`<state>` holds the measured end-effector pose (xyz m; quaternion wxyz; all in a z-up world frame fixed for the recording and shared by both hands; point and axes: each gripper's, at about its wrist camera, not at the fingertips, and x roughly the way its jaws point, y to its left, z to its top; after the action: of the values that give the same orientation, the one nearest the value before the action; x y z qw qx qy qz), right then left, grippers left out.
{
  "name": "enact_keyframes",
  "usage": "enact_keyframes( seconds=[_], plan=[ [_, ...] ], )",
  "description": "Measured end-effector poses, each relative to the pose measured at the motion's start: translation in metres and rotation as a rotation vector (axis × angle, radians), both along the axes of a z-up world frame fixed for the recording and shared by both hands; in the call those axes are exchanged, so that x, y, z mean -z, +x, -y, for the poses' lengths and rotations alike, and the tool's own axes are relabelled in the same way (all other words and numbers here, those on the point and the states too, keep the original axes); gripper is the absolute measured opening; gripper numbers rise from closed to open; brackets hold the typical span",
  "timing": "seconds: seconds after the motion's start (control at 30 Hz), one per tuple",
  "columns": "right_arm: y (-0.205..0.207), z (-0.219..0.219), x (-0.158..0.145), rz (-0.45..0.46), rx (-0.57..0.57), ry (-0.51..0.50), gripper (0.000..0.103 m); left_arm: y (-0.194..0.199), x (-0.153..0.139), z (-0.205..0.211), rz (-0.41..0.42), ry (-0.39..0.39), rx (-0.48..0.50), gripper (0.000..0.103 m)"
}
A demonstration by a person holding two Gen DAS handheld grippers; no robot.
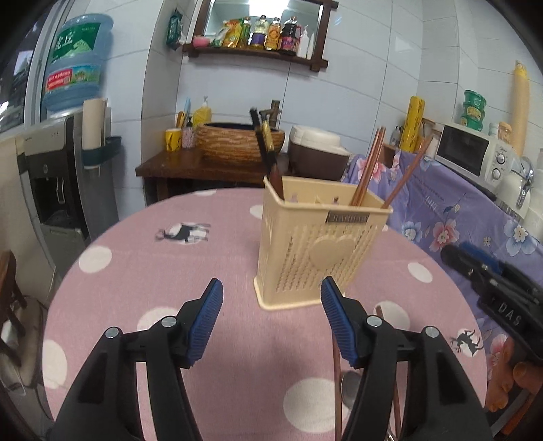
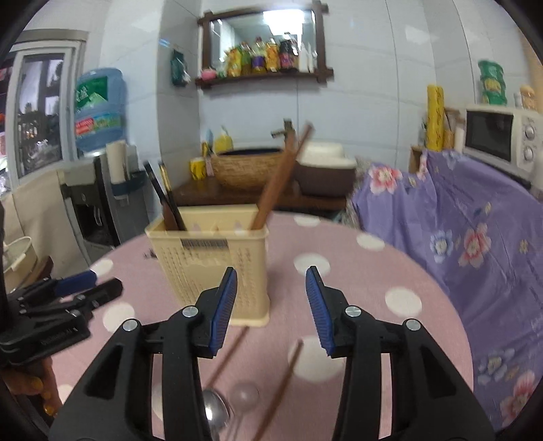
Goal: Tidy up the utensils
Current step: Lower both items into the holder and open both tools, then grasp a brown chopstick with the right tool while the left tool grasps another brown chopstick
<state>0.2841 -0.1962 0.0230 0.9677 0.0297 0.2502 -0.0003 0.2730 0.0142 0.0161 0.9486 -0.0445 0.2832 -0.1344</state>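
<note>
Both my left gripper (image 1: pixel 271 319) and right gripper (image 2: pixel 270 307) hover spread wide, gripping nothing. The cream utensil holder (image 1: pixel 315 247) stands on the pink table (image 1: pixel 163 271) just ahead, chopsticks (image 1: pixel 368 166) upright inside. A metal spoon (image 2: pixel 215 412) lies near me.

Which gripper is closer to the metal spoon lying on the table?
Right. The right gripper hangs just above the spoon; the left gripper sits off to its left.

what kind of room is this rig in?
Most likely a home kitchen or dining corner: a microwave on a cloth-covered counter, condiment bottles on a wall shelf, a water dispenser, and a utensil holder with chopsticks on the round table.
</note>
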Motion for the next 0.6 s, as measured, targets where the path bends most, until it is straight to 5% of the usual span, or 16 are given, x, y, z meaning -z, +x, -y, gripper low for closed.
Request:
enact_keyframes(
  seconds=[0.2, 0.6],
  plan=[
    [0.009, 0.020, 0.051, -0.194, 0.067, 0.046, 0.042, -0.006, 0.027, 0.001, -0.040, 0.054, -0.026, 0.059],
    [0.042, 0.018, 0.099, -0.401, 0.063, 0.135, 0.032, -0.007, 0.047, 0.014, -0.098, 0.072, 0.029, 0.057]
  ],
)
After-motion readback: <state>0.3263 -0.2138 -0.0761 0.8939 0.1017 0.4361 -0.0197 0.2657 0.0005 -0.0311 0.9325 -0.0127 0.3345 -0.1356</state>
